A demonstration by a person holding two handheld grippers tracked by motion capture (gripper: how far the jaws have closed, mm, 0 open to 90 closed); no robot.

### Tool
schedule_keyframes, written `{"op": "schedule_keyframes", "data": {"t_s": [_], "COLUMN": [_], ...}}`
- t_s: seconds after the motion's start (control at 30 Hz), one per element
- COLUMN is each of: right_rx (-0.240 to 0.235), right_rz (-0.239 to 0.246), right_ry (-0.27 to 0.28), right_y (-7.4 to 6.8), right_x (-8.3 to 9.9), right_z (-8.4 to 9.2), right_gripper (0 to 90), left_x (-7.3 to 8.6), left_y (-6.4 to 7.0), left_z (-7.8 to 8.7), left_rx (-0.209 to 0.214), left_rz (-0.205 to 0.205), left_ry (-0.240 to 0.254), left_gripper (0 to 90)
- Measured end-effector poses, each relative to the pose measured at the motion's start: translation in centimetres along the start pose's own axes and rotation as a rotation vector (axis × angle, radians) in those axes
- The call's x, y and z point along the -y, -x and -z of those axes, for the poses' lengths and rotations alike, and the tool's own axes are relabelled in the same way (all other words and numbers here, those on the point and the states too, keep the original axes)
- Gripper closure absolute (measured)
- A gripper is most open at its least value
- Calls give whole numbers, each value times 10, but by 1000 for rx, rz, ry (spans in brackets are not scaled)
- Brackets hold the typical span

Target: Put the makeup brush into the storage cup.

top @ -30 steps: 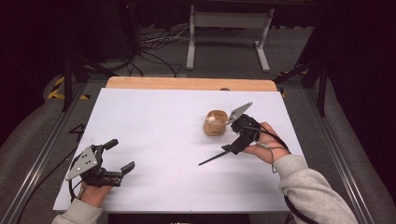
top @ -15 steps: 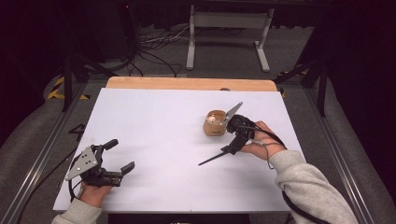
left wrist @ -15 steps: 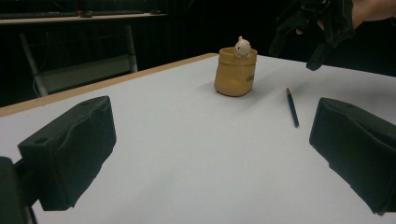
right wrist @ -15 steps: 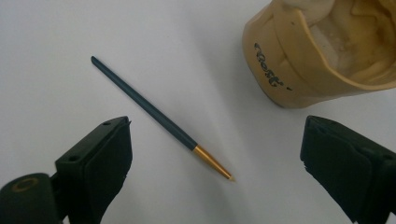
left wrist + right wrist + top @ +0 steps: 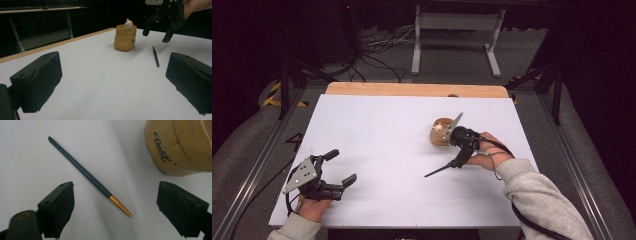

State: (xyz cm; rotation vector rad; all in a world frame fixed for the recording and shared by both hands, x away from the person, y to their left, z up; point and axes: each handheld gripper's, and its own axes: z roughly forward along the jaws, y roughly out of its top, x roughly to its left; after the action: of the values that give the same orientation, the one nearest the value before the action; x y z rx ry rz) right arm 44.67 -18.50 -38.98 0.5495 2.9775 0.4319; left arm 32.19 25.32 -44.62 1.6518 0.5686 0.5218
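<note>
A dark teal pencil [image 5: 82, 172] with a gold tip lies flat on the white table [image 5: 382, 120]; it is also in the high view [image 5: 439, 171] and the left gripper view [image 5: 155, 56]. Just beyond it stands a tan lettered cup [image 5: 439, 134] with a small white figure at its rim [image 5: 129, 24]. My right gripper [image 5: 117, 195] hovers over the pencil's gold end, pointing down. Its jaws have just been closing a little but stand wide, and the pencil lies below their gap, untouched. My left gripper [image 5: 341, 167] rests open at the front left with nothing between its jaws.
The table's far edge is a wooden strip [image 5: 412, 90]. Beyond it stand a metal frame [image 5: 457, 30] and cables on the floor [image 5: 377, 55]. Metal rails run along both sides of the table. The cup [image 5: 175, 147] stands close to the right gripper's far jaw.
The right gripper has come down and shifted slightly toward the pencil, beside the cup. The left gripper, pencil and cup have stayed where they were.
</note>
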Motion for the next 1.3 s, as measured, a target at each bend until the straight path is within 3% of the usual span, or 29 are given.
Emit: {"op": "schedule_keyframes", "data": {"t_s": [0.47, 0.6, 1.13, 1.3], "right_rx": [-47, -58, -27, -24], "right_rz": [6, 29, 100, 116], "right_ry": [-51, -77, -136, -159], "right_y": [-2, -5, -8, -9], "right_x": [3, 3, -4, -4], "right_z": [-18, -24, -29, -30], "right_gripper": [218, 245, 381, 480], "left_x": [0, 0, -1, -1], "left_y": [0, 0, 1, 2], "left_z": [-1, -1, -1, -1], "left_rx": [1, 0, 3, 6], "left_rz": [4, 4, -3, -7], "left_ry": [-5, -5, -10, -14], "left_gripper": [11, 11, 23, 24]}}
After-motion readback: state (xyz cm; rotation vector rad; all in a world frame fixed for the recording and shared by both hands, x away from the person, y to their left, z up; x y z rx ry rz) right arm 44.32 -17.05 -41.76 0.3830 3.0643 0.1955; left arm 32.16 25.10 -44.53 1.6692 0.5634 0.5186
